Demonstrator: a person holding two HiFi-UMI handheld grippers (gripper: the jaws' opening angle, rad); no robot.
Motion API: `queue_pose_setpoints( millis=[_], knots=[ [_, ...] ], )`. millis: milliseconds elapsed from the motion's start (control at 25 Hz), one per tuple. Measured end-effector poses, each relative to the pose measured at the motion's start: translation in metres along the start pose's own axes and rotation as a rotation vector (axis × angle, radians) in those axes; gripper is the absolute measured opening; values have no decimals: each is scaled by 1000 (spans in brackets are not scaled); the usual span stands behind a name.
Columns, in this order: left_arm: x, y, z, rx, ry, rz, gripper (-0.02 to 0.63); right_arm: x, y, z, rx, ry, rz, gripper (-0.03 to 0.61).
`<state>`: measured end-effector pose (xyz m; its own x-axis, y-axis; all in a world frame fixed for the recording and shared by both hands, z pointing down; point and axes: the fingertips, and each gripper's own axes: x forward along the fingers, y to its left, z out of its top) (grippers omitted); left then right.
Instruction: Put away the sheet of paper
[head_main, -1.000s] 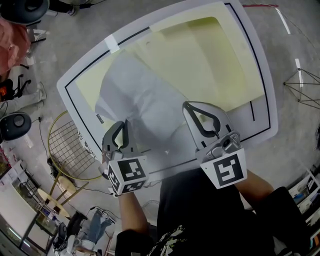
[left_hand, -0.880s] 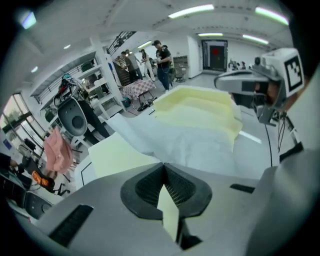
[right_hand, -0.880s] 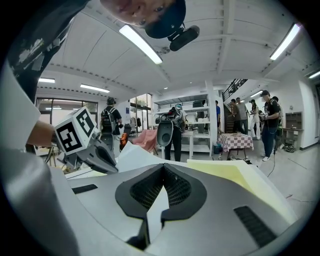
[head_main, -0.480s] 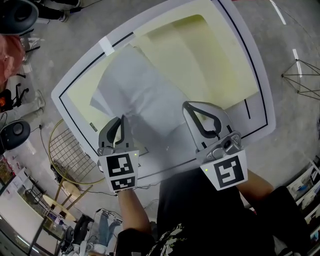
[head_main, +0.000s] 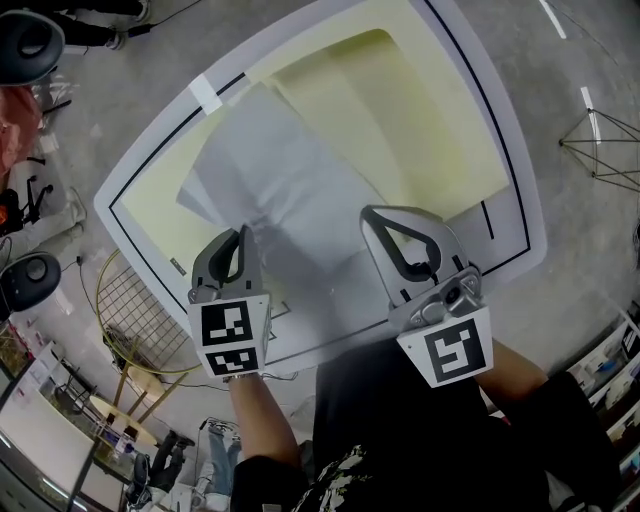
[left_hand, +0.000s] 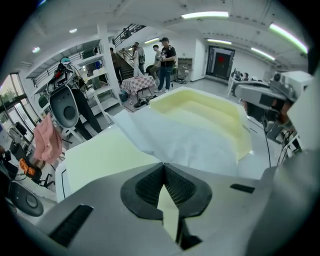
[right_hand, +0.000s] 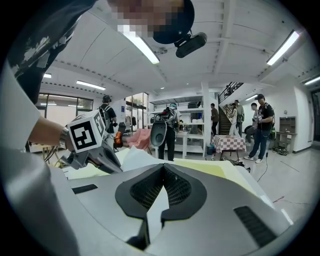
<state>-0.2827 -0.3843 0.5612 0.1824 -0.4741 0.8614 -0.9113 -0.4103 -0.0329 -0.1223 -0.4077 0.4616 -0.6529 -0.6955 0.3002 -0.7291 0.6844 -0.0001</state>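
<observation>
At left, below the table's (head_main: 497, 262) edge, a gold wire rack (head_main: 128, 312) stands on the floor. Next, the left gripper (head_main: 243, 236) has its jaws pressed together at the tips on the near left corner of the paper (head_main: 290, 190); in its own view the sheet rises straight from the closed tips (left_hand: 163, 165) and billows upward. The paper lies slantwise across the yellow mat (head_main: 420, 110), its far end near a strip of tape (head_main: 208, 93). Further right, the right gripper (head_main: 373, 214) hovers at the sheet's right edge, jaws closed tip to tip (right_hand: 163, 166); whether they pinch the paper I cannot tell.
</observation>
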Motion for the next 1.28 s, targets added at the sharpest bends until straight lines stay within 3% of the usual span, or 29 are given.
queue_pose_setpoints(
  millis=[640, 1280],
  knots=[
    [14, -4, 29, -56, -43, -3, 2, 2, -14, -6, -40, 3, 34, -2],
    [33, -15, 44, -16, -53, -53, 2, 0, -31, -8, -42, -9, -24, -2]
  ],
)
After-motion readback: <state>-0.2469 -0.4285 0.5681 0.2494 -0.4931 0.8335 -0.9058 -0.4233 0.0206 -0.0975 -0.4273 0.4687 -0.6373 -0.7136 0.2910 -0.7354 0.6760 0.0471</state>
